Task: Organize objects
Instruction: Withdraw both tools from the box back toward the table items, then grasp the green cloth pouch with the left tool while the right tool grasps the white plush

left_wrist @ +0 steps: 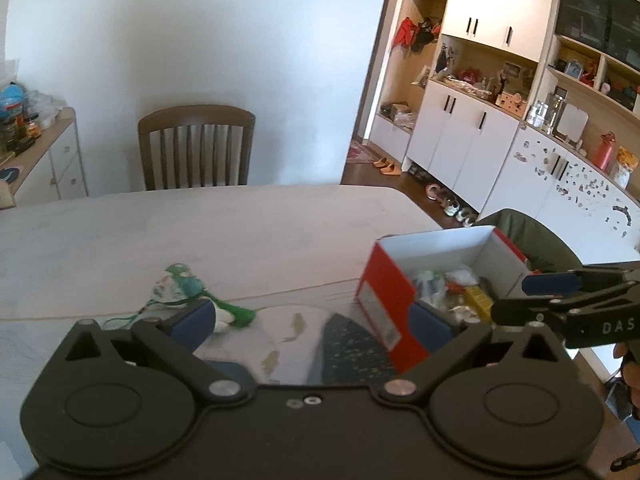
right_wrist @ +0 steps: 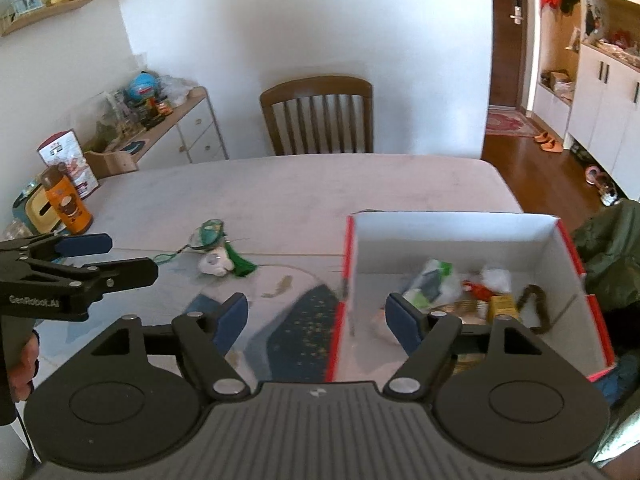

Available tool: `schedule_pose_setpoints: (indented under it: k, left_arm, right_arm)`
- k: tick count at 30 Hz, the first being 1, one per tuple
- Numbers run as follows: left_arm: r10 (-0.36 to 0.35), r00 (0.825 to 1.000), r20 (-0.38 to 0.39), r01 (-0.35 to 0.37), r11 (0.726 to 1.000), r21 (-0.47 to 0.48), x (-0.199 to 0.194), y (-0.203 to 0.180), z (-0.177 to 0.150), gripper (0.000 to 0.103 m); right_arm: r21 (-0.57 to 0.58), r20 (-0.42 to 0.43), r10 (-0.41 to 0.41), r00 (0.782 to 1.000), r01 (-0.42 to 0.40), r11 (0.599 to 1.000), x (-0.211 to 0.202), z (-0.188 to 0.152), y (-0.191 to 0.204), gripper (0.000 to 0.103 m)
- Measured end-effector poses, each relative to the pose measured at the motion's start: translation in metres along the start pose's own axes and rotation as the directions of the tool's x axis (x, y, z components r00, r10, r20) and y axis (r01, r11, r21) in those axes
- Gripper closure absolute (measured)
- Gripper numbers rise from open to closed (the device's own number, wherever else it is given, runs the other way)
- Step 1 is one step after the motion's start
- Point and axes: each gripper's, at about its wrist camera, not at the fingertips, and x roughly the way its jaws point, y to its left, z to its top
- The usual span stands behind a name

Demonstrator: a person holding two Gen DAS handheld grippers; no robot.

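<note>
A red shoebox (right_wrist: 460, 236) with a white inside stands open on the table's right, and several small items lie in it. The same shoebox (left_wrist: 380, 296) shows in the left wrist view. Left of it lie a green pendant with a tassel (right_wrist: 212, 234) and a small white trinket (right_wrist: 215, 265); in the left wrist view the pendant (left_wrist: 178, 286) lies just beyond my left finger. My left gripper (left_wrist: 312, 326) is open and empty above a patterned mat (left_wrist: 348, 344). My right gripper (right_wrist: 316, 320) is open and straddles the box's left wall. Each view shows the other gripper (right_wrist: 132, 258) (left_wrist: 510, 300) open.
A wooden chair (right_wrist: 318, 114) stands at the table's far side. At the left are an orange bottle (right_wrist: 66, 204), a tissue box (right_wrist: 38, 210) and a cluttered sideboard (right_wrist: 188, 120). A green jacket (right_wrist: 612, 240) hangs right of the box. Cabinets (left_wrist: 464, 132) line the right wall.
</note>
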Motion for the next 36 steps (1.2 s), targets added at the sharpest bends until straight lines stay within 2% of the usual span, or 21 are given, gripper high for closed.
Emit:
schedule_pose_setpoints:
  k: [9, 19, 28, 36]
  left_arm:
    - [0.030, 1.000, 0.003, -0.030, 0.999, -0.032, 0.011, 0.047, -0.003, 0.000]
    - [0.126, 0.992, -0.012, -0.127, 0.983, -0.135, 0.055, 0.113, 0.007, 0.000]
    - [0.118, 0.992, -0.043, -0.124, 0.980, -0.156, 0.097, 0.146, 0.020, 0.001]
    - [0.096, 0.989, -0.109, -0.116, 0.974, -0.194, 0.138, 0.162, 0.031, 0.001]
  right_arm:
    - [-0.027, 0.005, 0.047, 0.999, -0.047, 0.999, 0.029, 0.009, 0.043, 0.026]
    - [-0.058, -0.030, 0.076, 0.997, -0.077, 0.995, 0.082, 0.017, 0.081, 0.026]
    - [-0.093, -0.095, 0.086, 0.992, -0.095, 0.991, 0.141, 0.017, 0.101, 0.026]
    - [-0.134, -0.134, 0.123, 0.983, -0.141, 0.981, 0.190, 0.017, 0.119, 0.026]
